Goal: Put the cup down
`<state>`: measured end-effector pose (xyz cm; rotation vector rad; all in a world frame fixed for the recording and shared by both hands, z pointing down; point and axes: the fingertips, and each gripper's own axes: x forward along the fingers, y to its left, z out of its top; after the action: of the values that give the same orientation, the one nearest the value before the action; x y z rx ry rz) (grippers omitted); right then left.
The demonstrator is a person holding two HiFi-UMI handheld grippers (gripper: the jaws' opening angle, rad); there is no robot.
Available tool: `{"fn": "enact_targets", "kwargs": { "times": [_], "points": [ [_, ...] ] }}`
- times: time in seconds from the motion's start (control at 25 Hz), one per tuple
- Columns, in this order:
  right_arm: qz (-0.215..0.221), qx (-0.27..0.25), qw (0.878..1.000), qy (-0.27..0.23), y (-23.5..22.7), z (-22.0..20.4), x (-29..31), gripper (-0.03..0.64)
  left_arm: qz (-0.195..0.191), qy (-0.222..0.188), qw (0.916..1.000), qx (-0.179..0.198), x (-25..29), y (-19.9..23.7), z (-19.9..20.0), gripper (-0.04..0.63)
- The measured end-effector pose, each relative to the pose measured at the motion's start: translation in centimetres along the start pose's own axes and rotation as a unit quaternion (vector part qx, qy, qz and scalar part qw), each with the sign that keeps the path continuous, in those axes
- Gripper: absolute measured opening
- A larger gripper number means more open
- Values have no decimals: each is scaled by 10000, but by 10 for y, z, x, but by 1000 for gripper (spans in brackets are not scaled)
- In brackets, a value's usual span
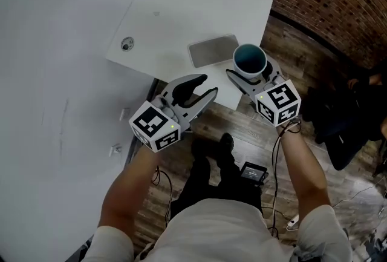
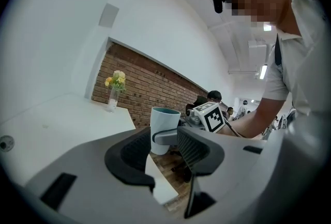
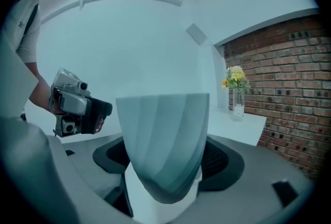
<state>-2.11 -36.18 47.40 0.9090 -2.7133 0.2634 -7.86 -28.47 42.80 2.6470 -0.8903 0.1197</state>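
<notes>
My right tongs clamp the teal cup, upright, just right of the grey tray at the white surface's corner. My left tongs hang empty, jaws apart, in front of the tray. I judge I'm mid-placement: next I lower the cup squarely, then let go

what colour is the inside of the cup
Teal inside, pale whitish outside. The head view shows it best, looking straight down into the cup.

Head view looks steeply down; both gripper views share the cup.
</notes>
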Motion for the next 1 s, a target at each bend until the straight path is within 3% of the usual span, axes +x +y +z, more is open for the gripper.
{"fn": "enact_targets", "kwargs": {
  "times": [0.36,0.72,1.0],
  "points": [
    [116,32,9999,83,-25,-13,43,374,34,248,9996,136,36,27,-6,157],
    [226,-492,9983,201,-32,-31,91,374,247,393,9977,489,65,72,-3,206],
    [322,-617,9971,315,-30,-42,102,374,155,574,9970,494,91,78,-6,229]
  ]
}}
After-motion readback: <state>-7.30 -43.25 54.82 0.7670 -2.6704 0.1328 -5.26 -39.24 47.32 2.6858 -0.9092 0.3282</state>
